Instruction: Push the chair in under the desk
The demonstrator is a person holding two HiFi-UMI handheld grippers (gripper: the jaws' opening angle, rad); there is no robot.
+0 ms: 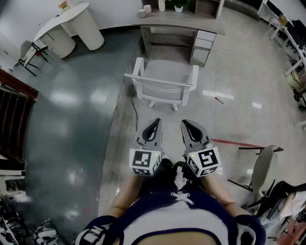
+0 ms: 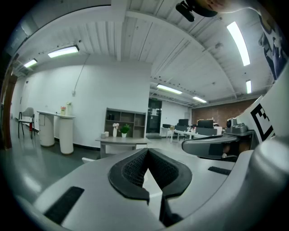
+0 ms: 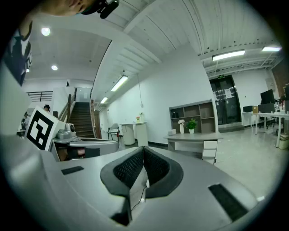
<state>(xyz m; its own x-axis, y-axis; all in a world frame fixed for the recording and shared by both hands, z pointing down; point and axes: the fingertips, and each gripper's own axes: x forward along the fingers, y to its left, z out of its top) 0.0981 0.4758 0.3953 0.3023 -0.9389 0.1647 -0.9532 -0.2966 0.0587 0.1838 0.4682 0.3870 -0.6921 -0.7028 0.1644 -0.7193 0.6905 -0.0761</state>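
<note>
White chair [image 1: 162, 82] pulled out, its back turned to the person.
It sits straight ahead, between them and the desk [image 1: 181, 22]. Left gripper [image 1: 155, 123] and right gripper [image 1: 188, 124] hang side by side, jaws pressed together on nothing, short of the chair, about equally near.

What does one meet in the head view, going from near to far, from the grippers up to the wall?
First the left gripper and right gripper, side by side, both shut → white chair, its back toward the grippers → desk → potted plant at the desk's far side.
</note>
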